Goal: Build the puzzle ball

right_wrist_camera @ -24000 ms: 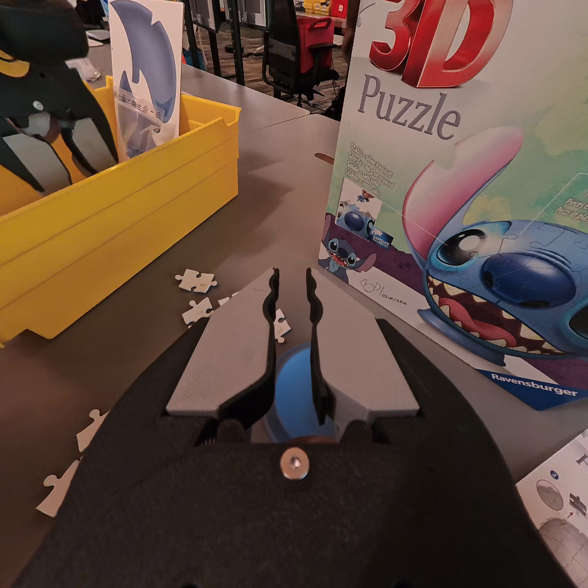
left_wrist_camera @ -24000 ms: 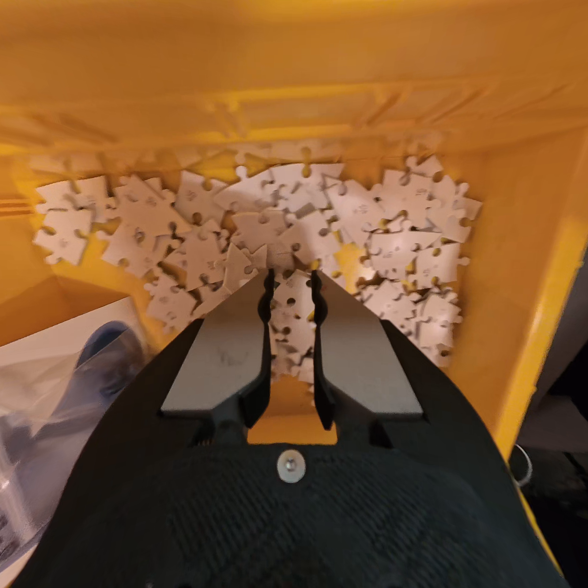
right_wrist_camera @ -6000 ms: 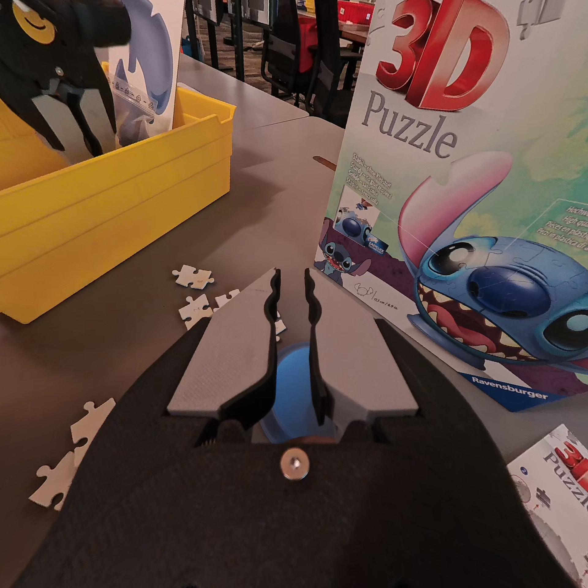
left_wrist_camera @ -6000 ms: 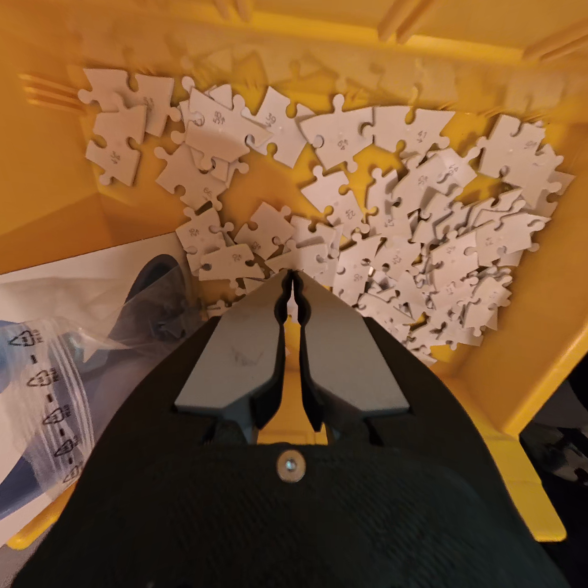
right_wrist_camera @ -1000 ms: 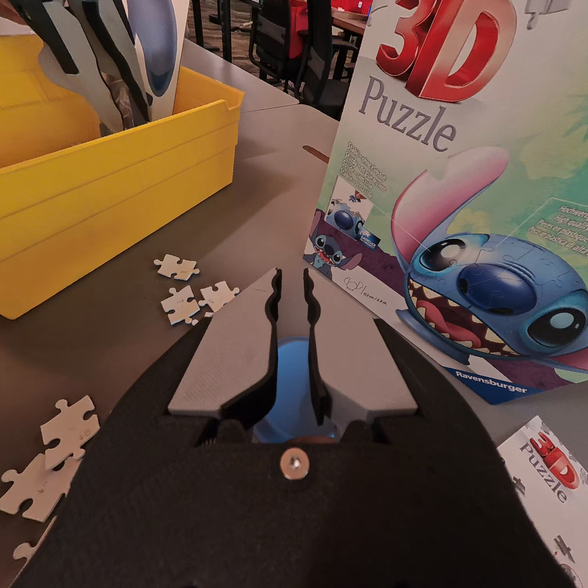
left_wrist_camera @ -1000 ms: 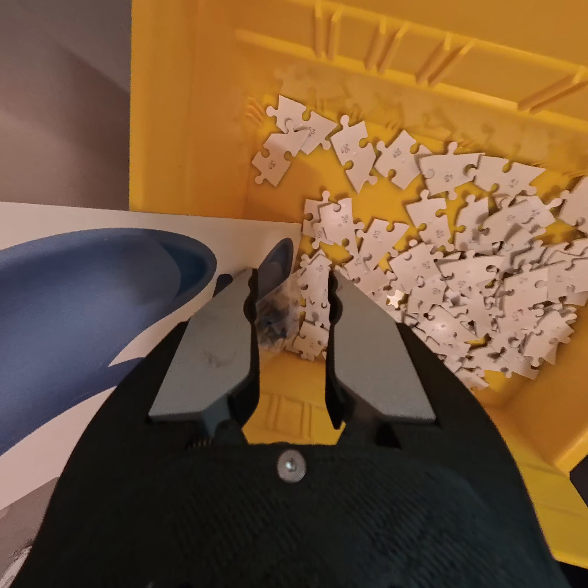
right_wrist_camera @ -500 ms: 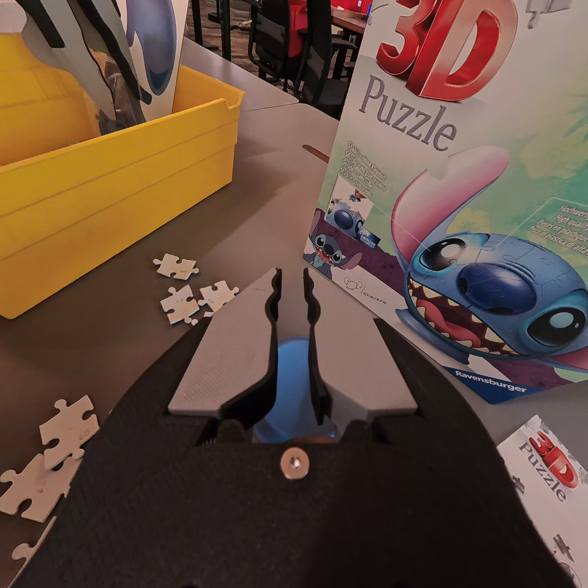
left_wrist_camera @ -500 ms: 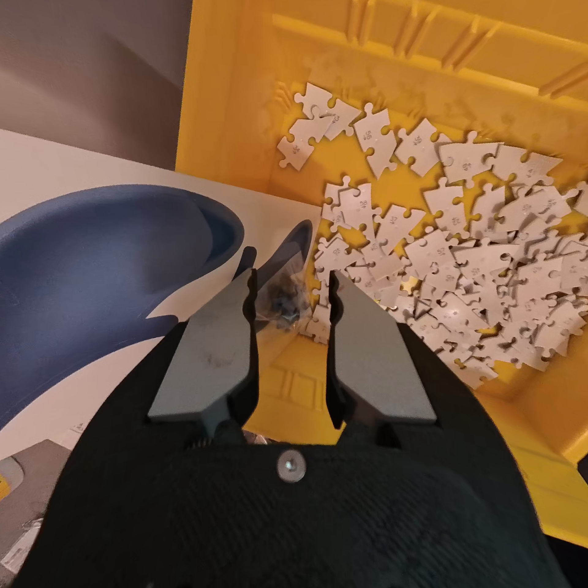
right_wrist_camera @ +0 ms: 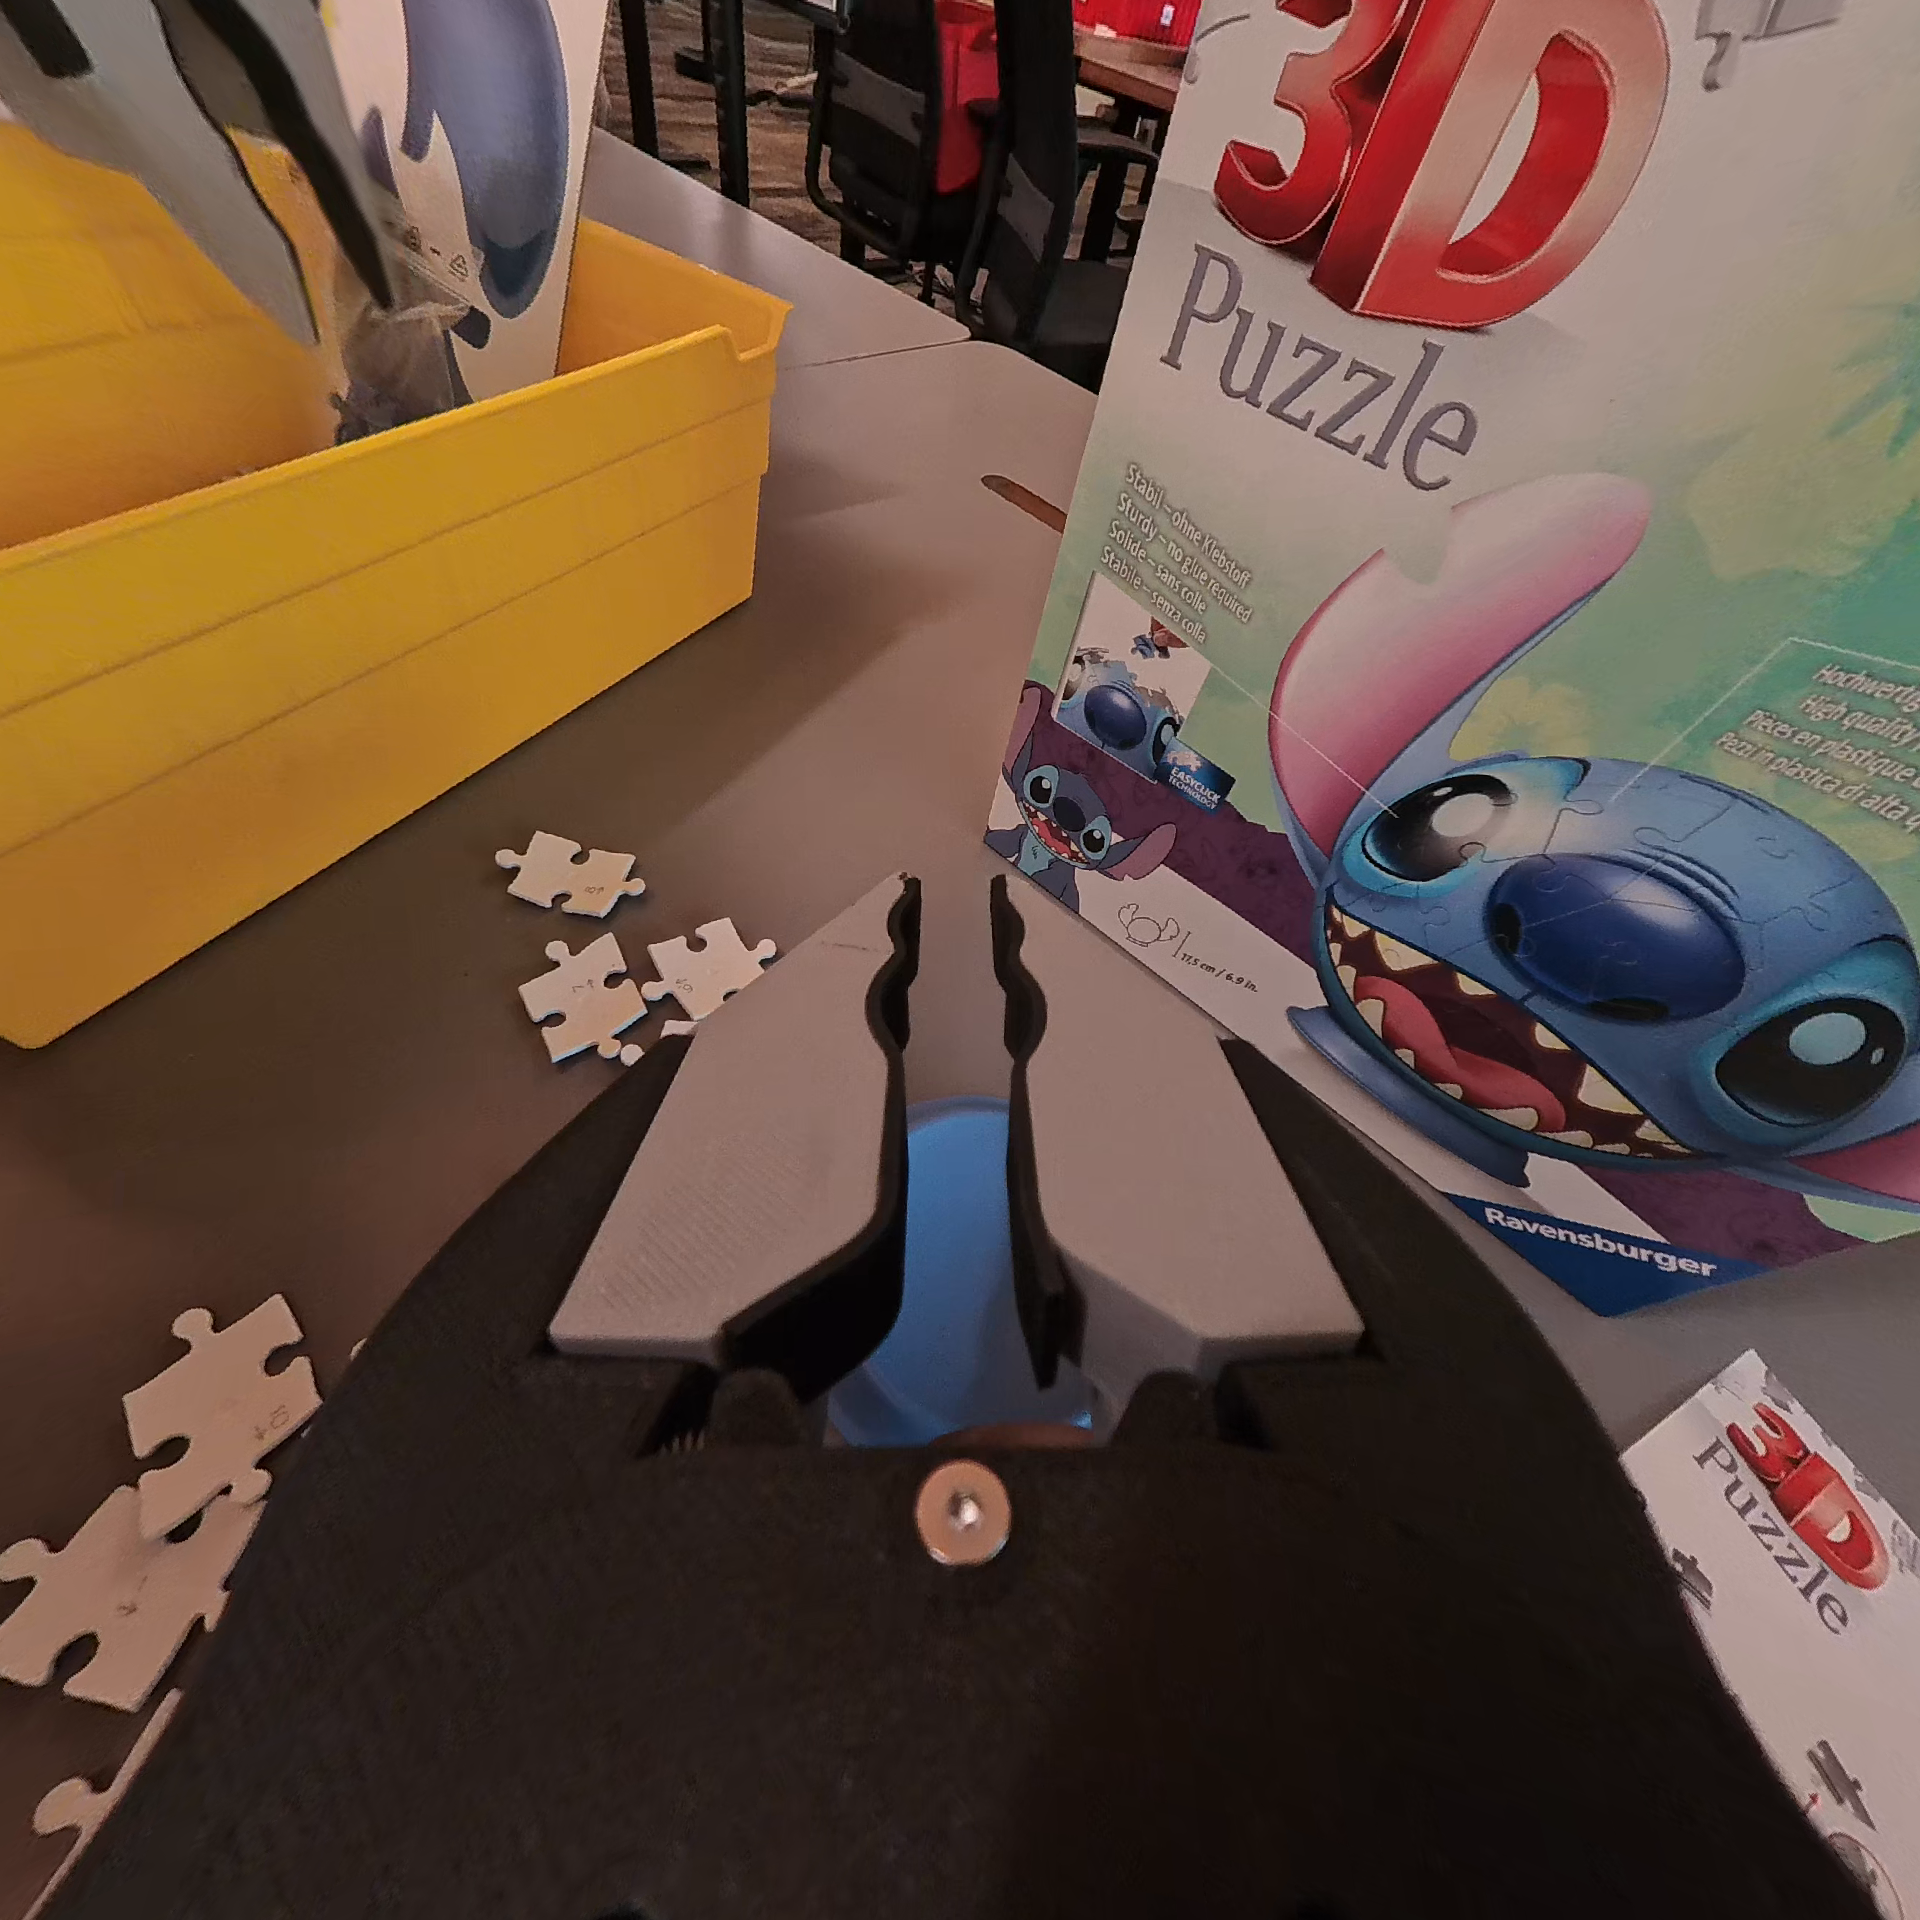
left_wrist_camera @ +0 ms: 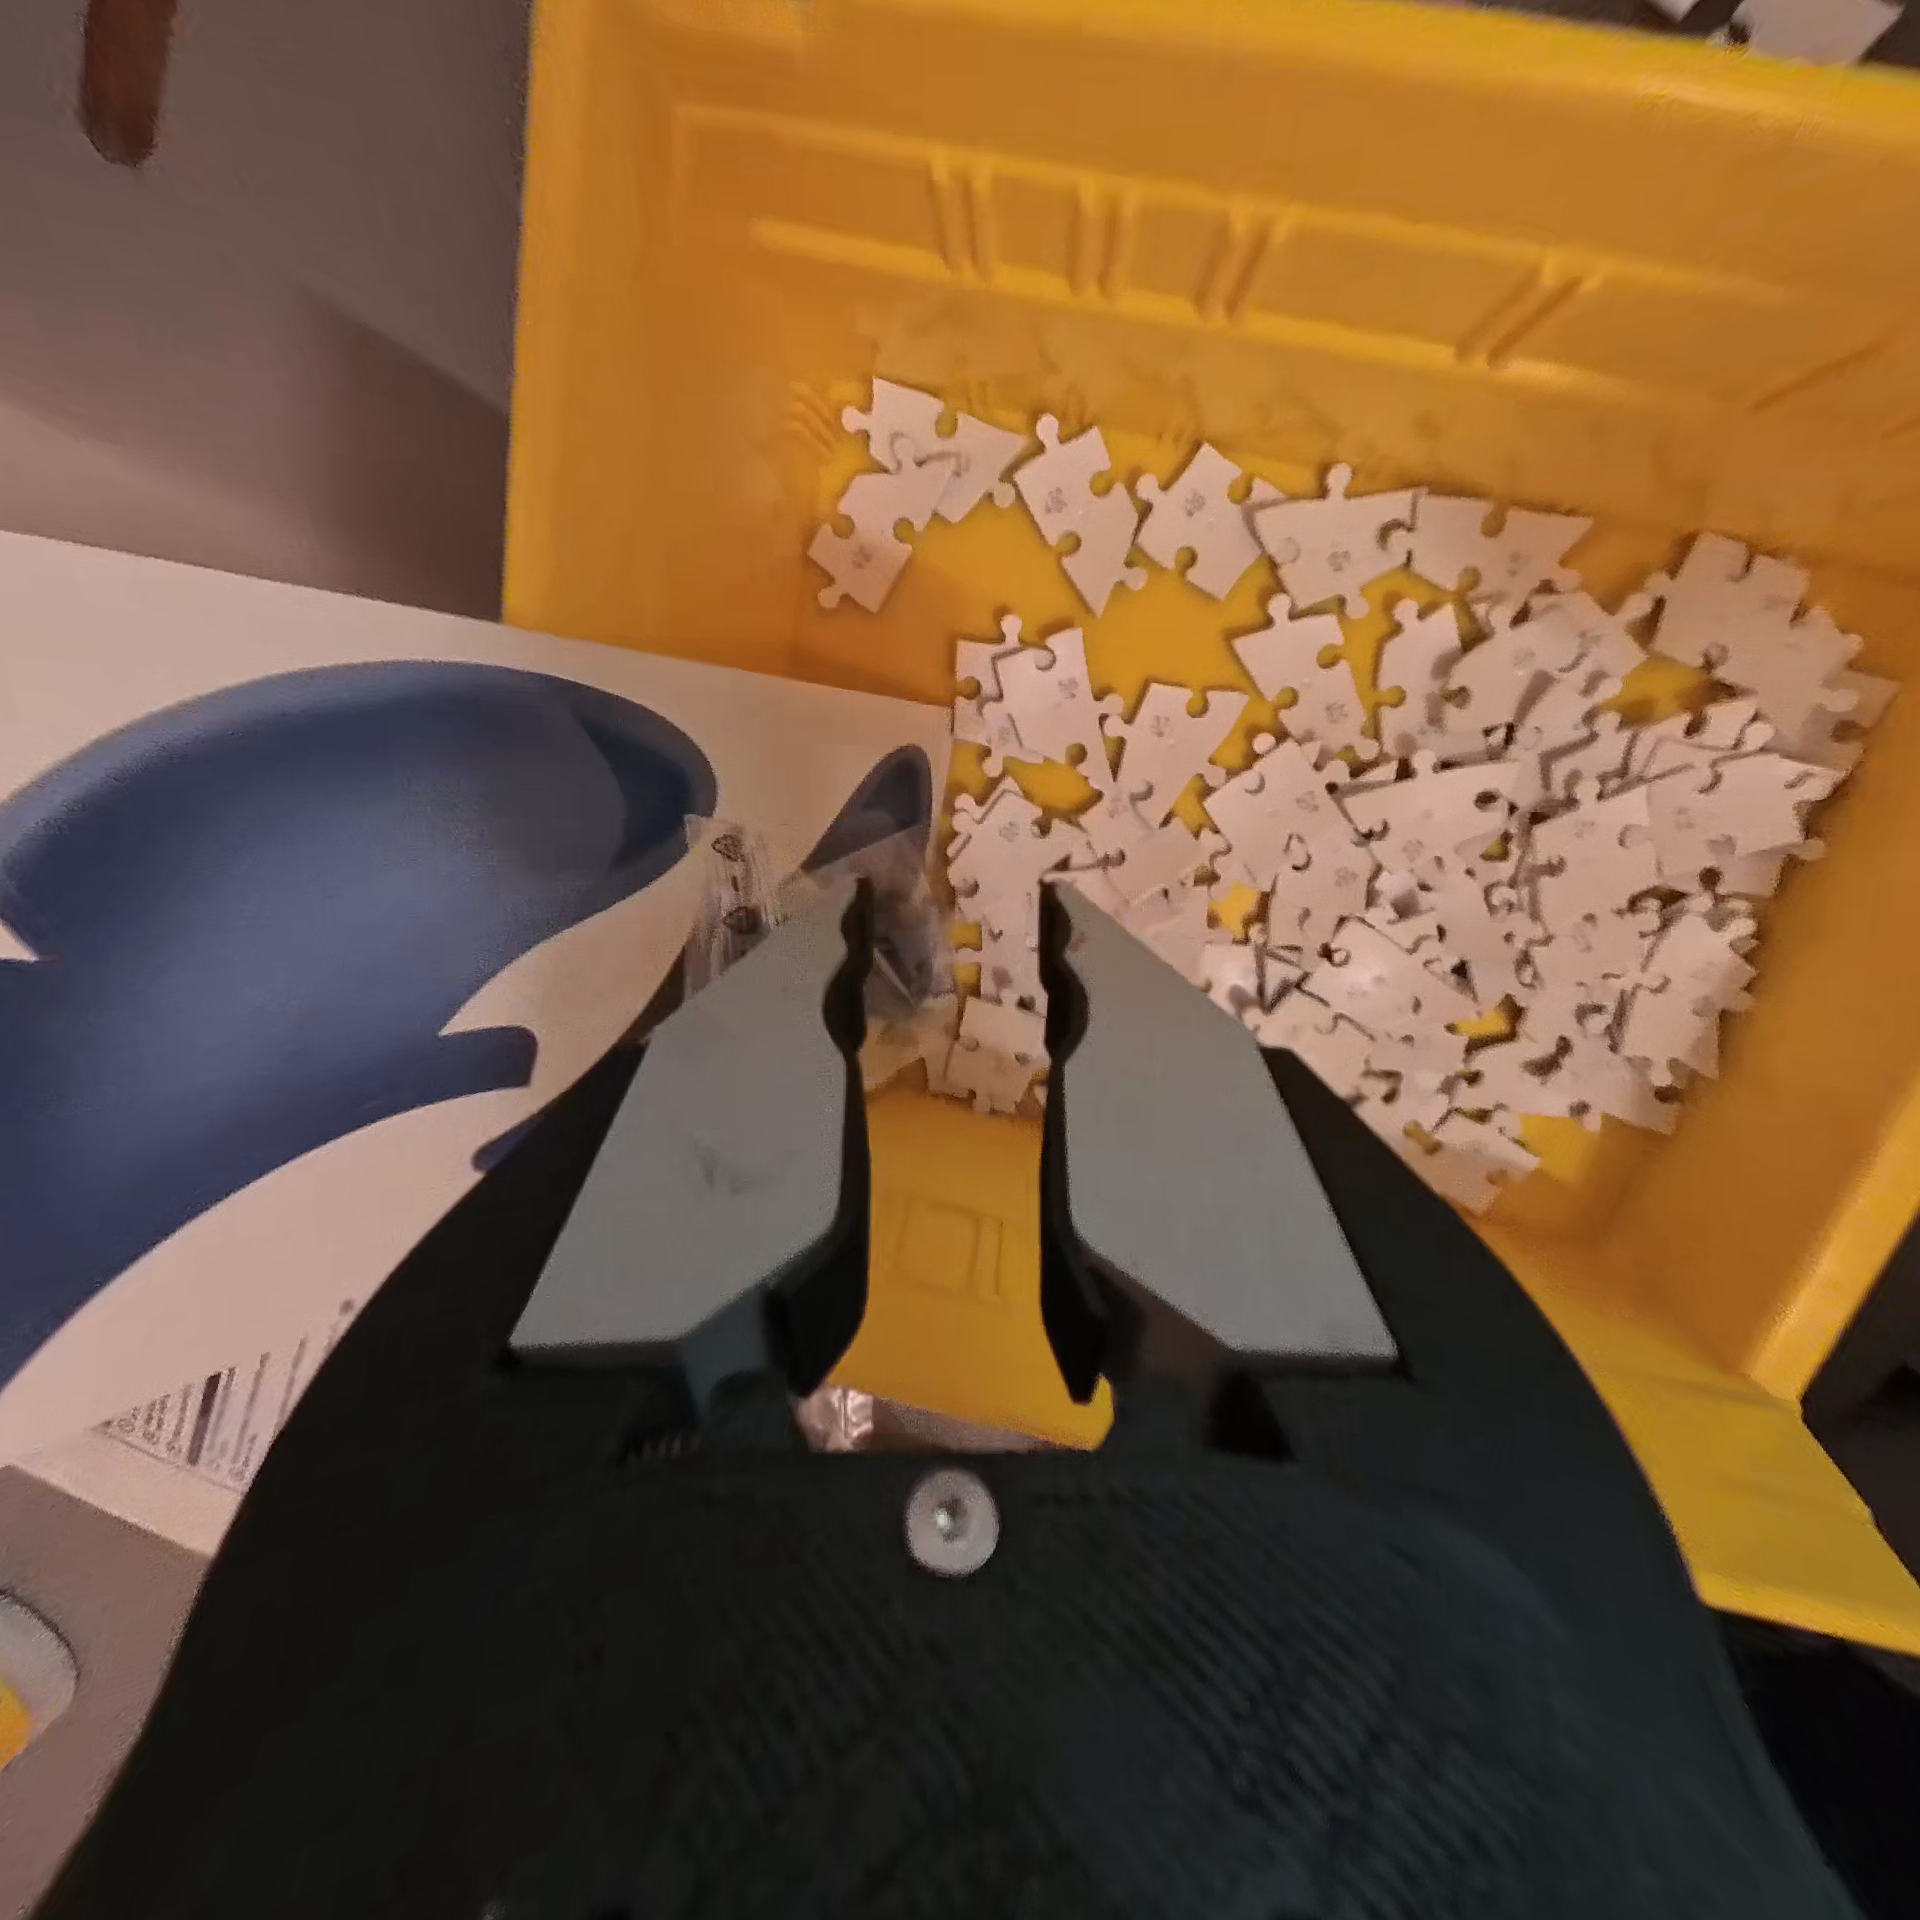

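My left gripper (left_wrist_camera: 951, 904) is open and empty above the near end of a yellow bin (left_wrist_camera: 665, 416). A heap of white puzzle pieces (left_wrist_camera: 1455, 831) lies on the bin floor, just beyond and right of the fingertips. A small clear plastic bag (left_wrist_camera: 904, 935) sits by the left fingertip, against a white card printed with blue ear shapes (left_wrist_camera: 312, 883). My right gripper (right_wrist_camera: 954, 894) hovers low over the grey table (right_wrist_camera: 831, 623), jaws almost closed. A light blue plastic part (right_wrist_camera: 956, 1247) fills the gap behind the tips.
In the right wrist view the bin (right_wrist_camera: 364, 623) stands at the left with the card (right_wrist_camera: 488, 156), the bag (right_wrist_camera: 400, 353) and the left gripper (right_wrist_camera: 343, 312). Loose white pieces (right_wrist_camera: 582, 997) lie ahead-left, more (right_wrist_camera: 218, 1392) nearer. The puzzle box (right_wrist_camera: 1507, 623) stands right, a leaflet (right_wrist_camera: 1787, 1558) beside it.
My left gripper has drawn up and back a little from the bin floor, so more of the bin, card and bag shows. Its opening is unchanged. The right gripper has not moved.
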A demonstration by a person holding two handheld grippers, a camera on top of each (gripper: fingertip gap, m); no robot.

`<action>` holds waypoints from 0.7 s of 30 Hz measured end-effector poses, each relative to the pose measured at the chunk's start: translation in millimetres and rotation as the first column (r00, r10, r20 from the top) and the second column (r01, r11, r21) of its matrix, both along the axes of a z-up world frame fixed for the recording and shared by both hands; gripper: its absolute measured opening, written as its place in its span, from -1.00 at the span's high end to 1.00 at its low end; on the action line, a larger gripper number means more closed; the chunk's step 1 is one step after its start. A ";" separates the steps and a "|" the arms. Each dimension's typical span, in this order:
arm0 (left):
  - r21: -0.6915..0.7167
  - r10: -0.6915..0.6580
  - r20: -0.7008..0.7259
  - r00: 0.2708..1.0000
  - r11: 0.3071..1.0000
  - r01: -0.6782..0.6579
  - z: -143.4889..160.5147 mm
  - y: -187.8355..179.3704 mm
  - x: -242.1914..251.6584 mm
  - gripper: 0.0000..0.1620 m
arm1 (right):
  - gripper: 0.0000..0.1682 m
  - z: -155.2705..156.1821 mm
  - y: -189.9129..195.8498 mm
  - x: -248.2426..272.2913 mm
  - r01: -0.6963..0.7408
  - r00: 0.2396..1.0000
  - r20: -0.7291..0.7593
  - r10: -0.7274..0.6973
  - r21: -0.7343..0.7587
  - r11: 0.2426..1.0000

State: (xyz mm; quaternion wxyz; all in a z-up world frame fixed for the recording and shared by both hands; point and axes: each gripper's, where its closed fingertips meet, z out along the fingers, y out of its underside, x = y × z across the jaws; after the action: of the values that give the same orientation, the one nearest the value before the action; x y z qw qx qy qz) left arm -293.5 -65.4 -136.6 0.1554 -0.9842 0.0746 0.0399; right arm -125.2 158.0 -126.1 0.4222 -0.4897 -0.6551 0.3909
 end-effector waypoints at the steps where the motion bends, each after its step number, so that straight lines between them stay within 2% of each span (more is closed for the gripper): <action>1: -0.041 -0.009 -0.004 1.000 0.999 0.009 -5.7 -5.9 1.5 0.66 | 0.87 -0.4 0.2 -0.1 0.001 1.000 0.001 -0.001 0.001 1.000; 5: -0.146 -0.056 0.018 0.998 0.988 0.058 -23.0 -16.7 12.7 0.68 | 0.87 -1.2 1.6 -0.2 0.005 1.000 0.004 -0.005 0.001 1.000; 11: -0.305 -0.065 -0.027 0.998 0.951 0.054 -56.0 -27.0 9.7 0.92 | 0.88 0.2 1.5 0.3 0.005 1.000 0.000 -0.005 0.000 1.000; 13: -0.343 -0.067 -0.022 0.998 0.938 0.055 -66.9 -26.7 11.8 0.92 | 0.88 0.8 1.1 0.4 0.003 1.000 -0.002 -0.003 0.002 1.000; 16: -0.299 -0.078 0.017 0.997 0.951 0.079 -70.9 -8.9 28.8 0.90 | 0.88 1.4 0.5 0.5 0.001 1.000 -0.004 -0.001 0.001 1.000; 18: -0.293 -0.132 0.022 0.991 0.947 0.132 -69.8 -4.3 42.6 0.88 | 0.88 0.7 0.6 0.5 0.001 1.000 -0.001 -0.001 0.004 1.000; 21: -0.226 -0.157 -0.077 0.985 0.965 0.136 -58.2 5.5 34.1 0.87 | 0.88 2.0 0.6 0.8 0.001 1.000 -0.005 -0.001 0.004 1.000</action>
State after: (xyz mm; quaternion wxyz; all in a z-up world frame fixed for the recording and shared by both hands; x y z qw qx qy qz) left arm -259.4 -60.0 -194.8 0.0443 -0.9841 0.1586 0.0660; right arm -124.4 158.6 -124.2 0.4251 -0.4884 -0.6544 0.3905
